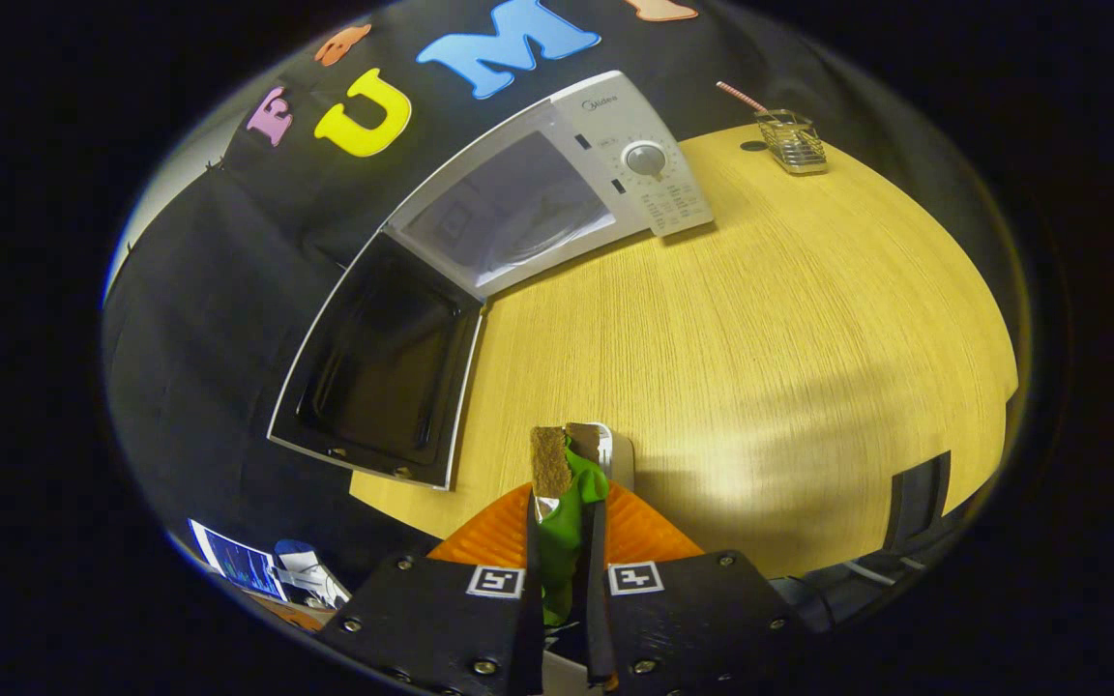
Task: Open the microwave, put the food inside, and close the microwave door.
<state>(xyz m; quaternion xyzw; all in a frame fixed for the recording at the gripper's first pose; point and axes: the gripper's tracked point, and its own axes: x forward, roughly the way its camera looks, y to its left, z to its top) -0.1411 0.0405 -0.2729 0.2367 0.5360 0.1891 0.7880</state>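
A white microwave point(557, 184) stands at the far side of the wooden table point(770, 338), its door point(378, 362) swung fully open toward the left, showing the pale cavity point(509, 213). My gripper point(567, 464) is shut on a green toy food piece point(567, 532) that sits squeezed between both fingers. The food hangs above an orange ridged plate point(644, 532) just ahead of the gripper body. A white object point(615, 449) shows just past the fingertips, partly hidden. The microwave lies well beyond the fingers.
A wire holder point(791, 140) with a striped straw stands at the table's far right corner, right of the microwave. A dark chair back point(915, 498) sits at the table's near right edge. Papers point(238, 561) lie below the open door.
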